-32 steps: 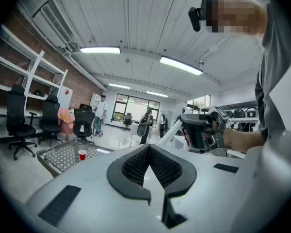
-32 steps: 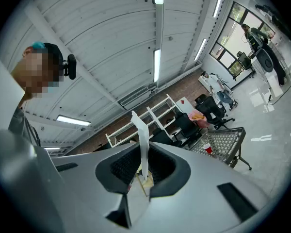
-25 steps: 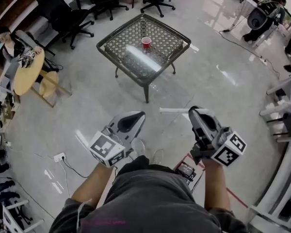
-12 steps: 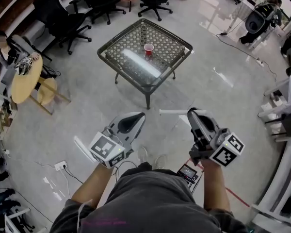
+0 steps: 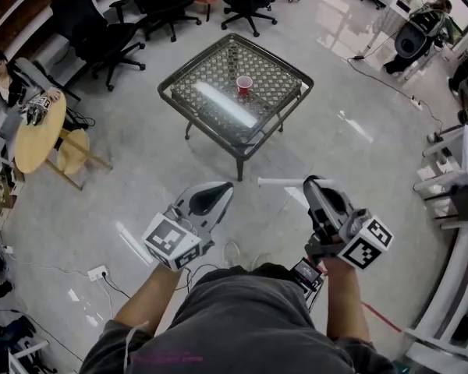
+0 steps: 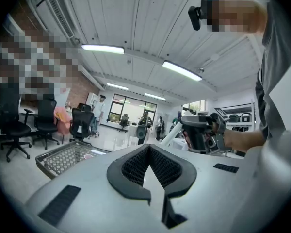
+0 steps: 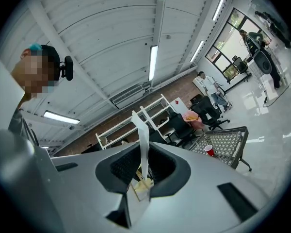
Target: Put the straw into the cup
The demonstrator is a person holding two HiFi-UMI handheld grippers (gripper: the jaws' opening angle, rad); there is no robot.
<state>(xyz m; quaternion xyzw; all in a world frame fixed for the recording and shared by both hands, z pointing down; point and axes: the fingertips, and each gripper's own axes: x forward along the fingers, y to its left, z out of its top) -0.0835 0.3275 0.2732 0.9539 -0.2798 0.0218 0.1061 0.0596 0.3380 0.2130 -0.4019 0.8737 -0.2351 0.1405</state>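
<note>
A red cup (image 5: 244, 84) stands on a dark mesh-top table (image 5: 195, 65) several steps ahead of me. The right gripper view shows the cup (image 7: 209, 150) and the table (image 7: 233, 136) as well. My right gripper (image 5: 310, 184) is shut on a white straw (image 5: 279, 182), which sticks out to the left over the floor. In the right gripper view the straw (image 7: 143, 140) rises from between the closed jaws of my right gripper (image 7: 144, 152). My left gripper (image 5: 222, 187) is held beside it, shut and holding nothing. In its own view my left gripper (image 6: 149, 147) has its jaws pressed together.
Black office chairs (image 5: 101, 33) stand behind and left of the table. A round wooden table (image 5: 39, 123) is at far left, with a person beside it. A power strip (image 5: 98, 273) and cables lie on the floor near my feet. White shelving (image 5: 460, 201) lines the right.
The table and the cup have drifted slightly lower and to the right in the head view, so they are a little nearer. Both grippers keep the same pose and grip.
</note>
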